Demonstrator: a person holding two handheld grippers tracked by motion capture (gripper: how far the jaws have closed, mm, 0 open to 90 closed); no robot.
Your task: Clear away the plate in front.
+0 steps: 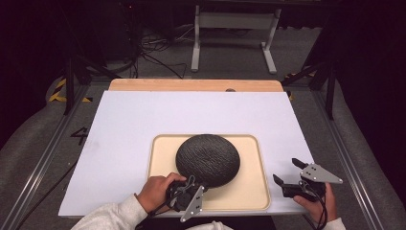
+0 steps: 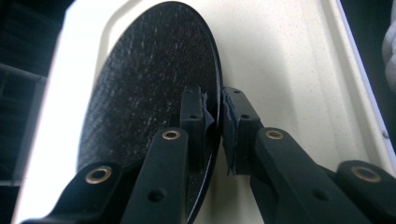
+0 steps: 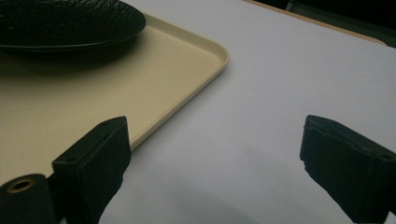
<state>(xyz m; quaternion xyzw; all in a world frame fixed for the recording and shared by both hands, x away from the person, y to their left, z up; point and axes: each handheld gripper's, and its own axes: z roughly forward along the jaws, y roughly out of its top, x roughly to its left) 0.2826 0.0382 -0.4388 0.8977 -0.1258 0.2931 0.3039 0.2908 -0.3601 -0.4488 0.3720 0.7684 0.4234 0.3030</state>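
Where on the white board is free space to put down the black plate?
The white board is bare left of and beyond the beige tray. The near edge is crowded: the left gripper on the black plate, the right gripper beside the tray.

In the high view the left gripper (image 1: 197,188) covers the near rim of the black plate (image 1: 207,159), so the fingers' hold there is hidden. The left gripper view cuts the plate (image 2: 140,93) off at the bottom edge. In the right gripper view the plate (image 3: 65,23) and the cream tray (image 3: 140,93) run off the left edge; whether the plate sits flat cannot be told.
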